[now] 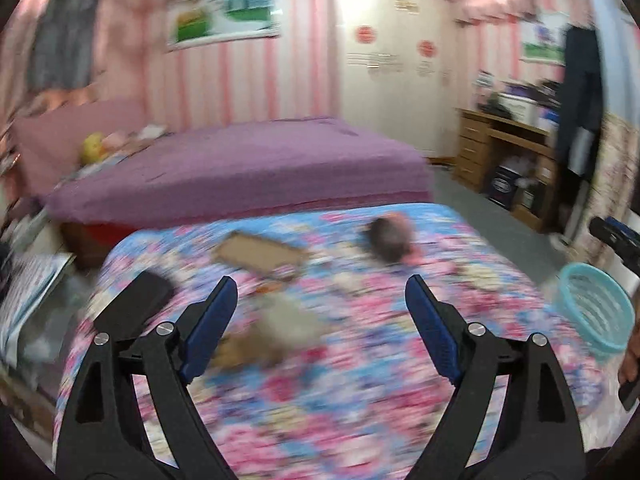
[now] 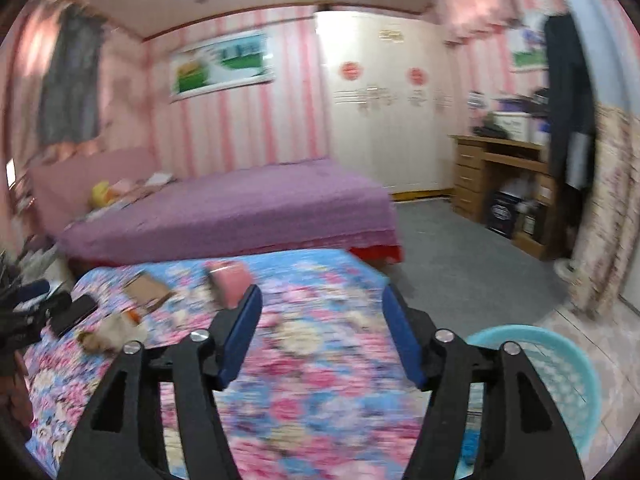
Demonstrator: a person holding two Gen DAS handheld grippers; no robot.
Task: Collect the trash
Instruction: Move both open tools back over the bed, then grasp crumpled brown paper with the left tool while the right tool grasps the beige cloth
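Both views are motion-blurred. A table with a floral pink-and-blue cloth [image 1: 320, 380] holds trash: a flat cardboard piece [image 1: 260, 255], a crumpled pale wad [image 1: 288, 322] and a dark-and-pink crumpled lump [image 1: 390, 240]. My left gripper [image 1: 320, 300] is open and empty above the cloth, with the pale wad just beyond its left finger. A turquoise basket [image 1: 596, 308] stands at the table's right edge. In the right wrist view my right gripper [image 2: 320, 312] is open and empty over the cloth [image 2: 320, 400], with the basket [image 2: 560, 372] at its right. The cardboard [image 2: 148, 290], the wad [image 2: 112, 334] and a pink item [image 2: 232, 282] lie to its left.
A black flat device [image 1: 134, 306] lies on the table's left part. A purple bed [image 1: 240, 168] stands behind the table. A wooden desk [image 1: 504, 152] and a white wardrobe [image 1: 392, 60] are at the right. Grey carpet [image 2: 460, 248] lies between the bed and the desk.
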